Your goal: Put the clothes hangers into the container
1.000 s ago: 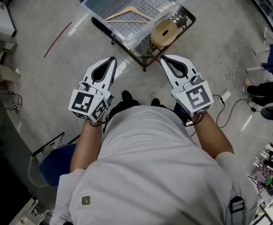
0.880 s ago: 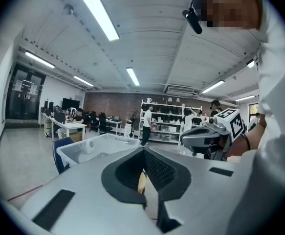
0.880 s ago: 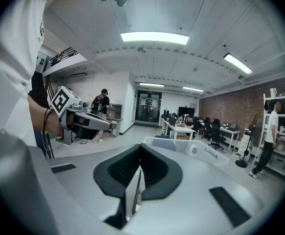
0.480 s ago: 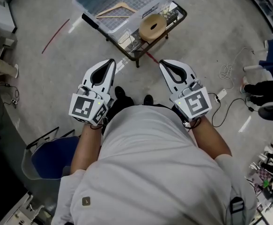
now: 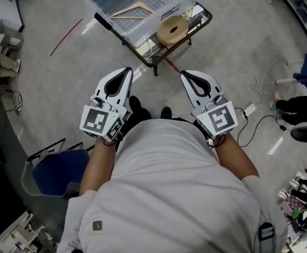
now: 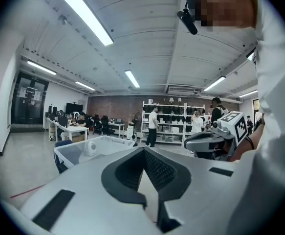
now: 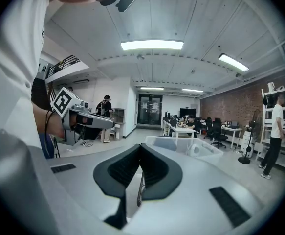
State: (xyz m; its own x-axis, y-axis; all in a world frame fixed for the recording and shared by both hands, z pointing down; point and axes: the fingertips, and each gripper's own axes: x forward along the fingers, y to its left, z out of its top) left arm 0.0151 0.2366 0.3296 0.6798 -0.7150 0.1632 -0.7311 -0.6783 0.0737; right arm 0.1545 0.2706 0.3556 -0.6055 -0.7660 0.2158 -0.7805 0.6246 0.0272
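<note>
A clear plastic container [image 5: 101, 10] stands on a black wire cart [image 5: 201, 20] at the top of the head view. One wooden clothes hanger [image 5: 135, 8] lies inside it. My left gripper [image 5: 127, 69] and right gripper [image 5: 184, 74] are held side by side above the floor, short of the cart, and both point toward it. Both are shut with nothing between the jaws. In the left gripper view the container [image 6: 83, 150] sits ahead to the left, and the right gripper [image 6: 191, 140] shows at the right. In the right gripper view the container [image 7: 181, 143] lies ahead.
A tan round roll [image 5: 171, 29] rests on the cart beside the container. A blue chair [image 5: 58, 170] stands at lower left. Cables and a power strip [image 5: 249, 109] lie on the floor to the right, near another person's shoes [image 5: 300, 104]. Desks, shelves and people fill the far room.
The cart and container have slid up and left in the head view, now farther from both grippers. Both grippers stayed shut and side by side.
</note>
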